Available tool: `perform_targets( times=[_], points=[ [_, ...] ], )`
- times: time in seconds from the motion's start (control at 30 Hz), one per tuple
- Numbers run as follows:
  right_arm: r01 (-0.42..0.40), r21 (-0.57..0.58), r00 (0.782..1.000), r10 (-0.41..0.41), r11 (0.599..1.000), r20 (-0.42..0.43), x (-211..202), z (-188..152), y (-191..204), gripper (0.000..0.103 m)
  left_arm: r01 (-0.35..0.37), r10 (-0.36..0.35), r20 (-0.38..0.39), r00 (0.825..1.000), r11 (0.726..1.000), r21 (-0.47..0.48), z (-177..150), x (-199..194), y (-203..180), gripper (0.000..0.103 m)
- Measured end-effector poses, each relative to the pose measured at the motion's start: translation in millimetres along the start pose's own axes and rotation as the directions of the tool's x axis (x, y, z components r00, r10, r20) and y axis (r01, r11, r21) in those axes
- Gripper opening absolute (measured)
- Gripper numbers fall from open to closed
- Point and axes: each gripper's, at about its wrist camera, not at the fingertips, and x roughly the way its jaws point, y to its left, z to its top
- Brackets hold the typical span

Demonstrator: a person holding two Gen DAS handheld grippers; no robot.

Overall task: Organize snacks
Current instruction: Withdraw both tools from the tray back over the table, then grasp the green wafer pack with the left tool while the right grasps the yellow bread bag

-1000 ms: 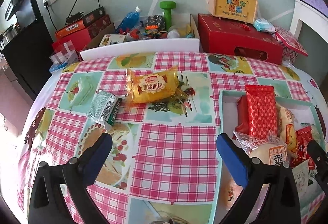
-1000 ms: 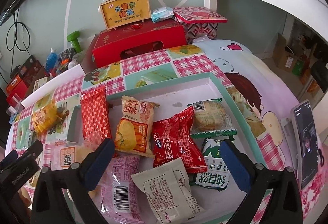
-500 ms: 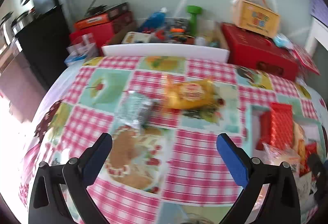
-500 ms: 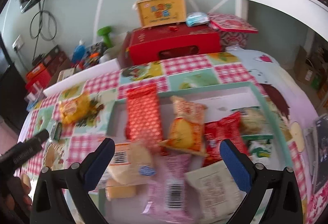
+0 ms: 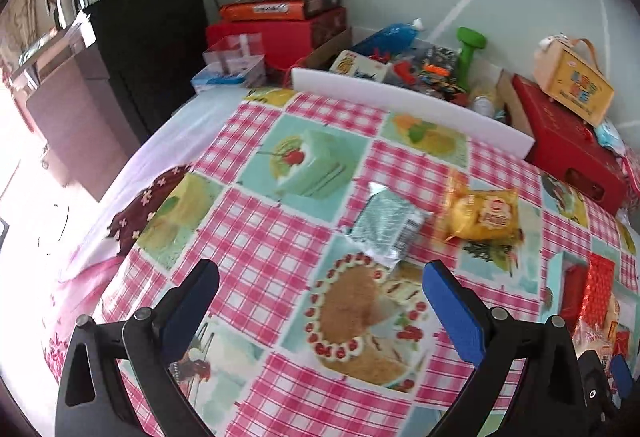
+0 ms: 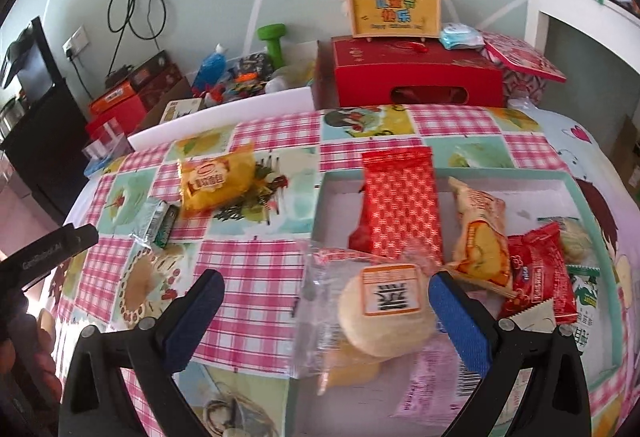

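Note:
Two snacks lie loose on the checked tablecloth: a silver-green packet [image 5: 386, 227] [image 6: 156, 223] and a yellow bread packet [image 5: 482, 213] [image 6: 216, 179]. My left gripper [image 5: 318, 295] hangs open above the cloth, just short of the silver-green packet, holding nothing. A teal-rimmed tray [image 6: 592, 197] on the right holds several snacks, among them a red patterned packet [image 6: 400, 205] and a clear-wrapped round cake [image 6: 380, 313] lying over its left rim. My right gripper [image 6: 326, 303] is open over that rim, with the cake between its fingers but not clamped.
A red gift box [image 6: 416, 77] with a yellow carry box [image 6: 394, 7] on top stands behind the table. A cardboard box of toys [image 5: 420, 65] and a green dumbbell [image 5: 468, 53] sit at the back. A black cabinet [image 5: 148, 49] stands left.
Both views have swung to the left. The left gripper has turned toward the table's left side and the loose packets. The right gripper has shifted from the tray's middle to its left rim.

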Motion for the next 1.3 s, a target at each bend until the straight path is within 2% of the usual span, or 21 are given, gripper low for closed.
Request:
perform_targets(
  times=[0.23,0.43,0.53,0.73,0.87,1.03,1.2,1.3],
  points=[
    [0.013,-0.025,1.000,-0.013,1.000,-0.003,9,3,12,0.103,0.032,-0.032,-0.033,0.999,0.999,-0.010,3,19,6,0.101],
    [-0.009,0.021,1.000,0.009,1.000,-0.007,18,26,22,0.103,0.053,-0.053,-0.062,0.997,0.999,-0.003,8,45,8,0.101],
    [-0.025,0.044,0.999,0.027,0.999,-0.044,31,48,31,0.103,0.079,-0.080,-0.056,0.995,0.997,-0.012,14,53,11,0.101],
    [-0.040,0.065,0.992,0.047,0.997,-0.114,56,90,47,0.103,0.090,-0.089,-0.042,0.995,0.996,0.005,21,62,11,0.101],
    [0.000,0.075,0.990,0.010,0.997,-0.140,73,105,55,0.103,0.120,-0.119,-0.031,0.992,0.992,0.025,24,71,5,0.101],
    [-0.034,0.130,0.974,0.062,0.991,-0.218,104,116,68,0.103,0.152,-0.149,-0.052,0.987,0.986,0.067,23,87,-8,0.101],
    [0.054,0.127,0.961,-0.017,0.990,-0.277,142,119,80,0.103,0.182,-0.176,-0.067,0.982,0.979,0.096,21,101,-17,0.101],
    [0.084,0.114,0.953,-0.047,0.990,-0.301,161,119,85,0.103,0.201,-0.197,-0.068,0.978,0.978,0.063,23,105,-12,0.101]
  ],
)
